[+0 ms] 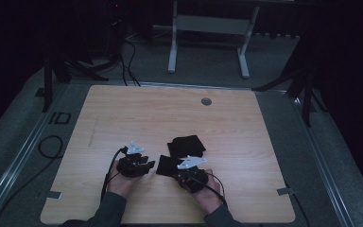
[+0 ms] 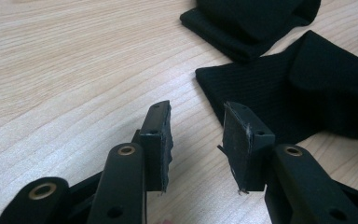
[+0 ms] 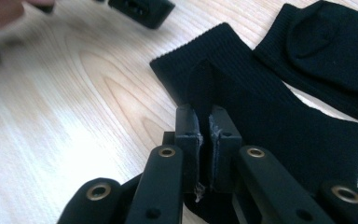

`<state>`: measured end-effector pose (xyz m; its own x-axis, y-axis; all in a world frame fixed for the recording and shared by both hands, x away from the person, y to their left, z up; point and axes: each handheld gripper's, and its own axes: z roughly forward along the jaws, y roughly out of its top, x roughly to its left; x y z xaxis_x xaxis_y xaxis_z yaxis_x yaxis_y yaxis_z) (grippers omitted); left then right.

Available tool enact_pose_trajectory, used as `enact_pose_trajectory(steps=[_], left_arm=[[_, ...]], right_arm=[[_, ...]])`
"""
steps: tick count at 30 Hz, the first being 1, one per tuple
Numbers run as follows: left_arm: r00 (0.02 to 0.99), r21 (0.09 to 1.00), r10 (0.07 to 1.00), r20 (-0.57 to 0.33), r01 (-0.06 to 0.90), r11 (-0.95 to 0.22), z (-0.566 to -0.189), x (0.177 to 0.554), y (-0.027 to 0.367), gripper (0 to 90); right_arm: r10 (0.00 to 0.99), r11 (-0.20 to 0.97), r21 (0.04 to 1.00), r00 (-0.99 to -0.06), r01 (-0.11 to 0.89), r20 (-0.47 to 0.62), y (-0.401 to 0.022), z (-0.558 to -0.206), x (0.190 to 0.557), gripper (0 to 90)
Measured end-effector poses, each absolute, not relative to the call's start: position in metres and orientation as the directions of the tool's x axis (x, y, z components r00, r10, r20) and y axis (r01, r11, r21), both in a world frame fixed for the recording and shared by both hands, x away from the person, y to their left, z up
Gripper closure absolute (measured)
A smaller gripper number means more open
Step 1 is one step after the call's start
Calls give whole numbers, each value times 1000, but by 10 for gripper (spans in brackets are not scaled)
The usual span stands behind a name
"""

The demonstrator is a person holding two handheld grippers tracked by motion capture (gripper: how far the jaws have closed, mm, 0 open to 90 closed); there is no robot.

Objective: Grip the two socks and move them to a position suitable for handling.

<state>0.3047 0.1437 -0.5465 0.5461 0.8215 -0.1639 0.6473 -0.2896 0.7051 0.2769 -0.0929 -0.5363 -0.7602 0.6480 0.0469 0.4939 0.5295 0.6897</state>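
Two black socks lie on a wooden table (image 1: 170, 113). The nearer sock (image 1: 166, 165) (image 2: 270, 88) (image 3: 279, 130) lies flat between my two grippers. The farther sock (image 1: 186, 145) (image 2: 251, 23) (image 3: 335, 51) is folded and lies just beyond it. My right gripper (image 1: 176, 171) (image 3: 204, 122) is shut on a raised fold of the nearer sock, close to its cuff edge. My left gripper (image 1: 150, 164) (image 2: 196, 126) stands open just off that sock's left edge, low over bare wood, with nothing between its pads. A hand holds each gripper.
A round grommet hole (image 1: 206, 101) sits near the table's far edge. Small tape marks (image 1: 52, 194) (image 1: 284, 191) lie at the near corners. A black cable (image 1: 49, 146) loops on the floor at left. A white desk frame (image 1: 208, 28) stands beyond the table.
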Motion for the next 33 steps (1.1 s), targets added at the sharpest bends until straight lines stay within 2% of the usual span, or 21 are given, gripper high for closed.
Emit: enact_pose_trajectory(steps=[7,23,30,33], left_arm=[[556,706,816,-157,641,-301,-546,304,141,629],[594,719,792,-141,611,-331,-546,299,128,660],[641,730,759,-113,572,-374,-547,292,112,738],[664,725,739,-110,563,-398,-550,290,102,819]], right_arm=[[652,463,704,-745,539,142,-102,-532,282,846],[681,371,738,-705,564,197,-127,-515,289,846],[694,351,741,-691,572,204,-132,-512,291,846],[692,353,740,-692,573,205,-131,-513,291,846]])
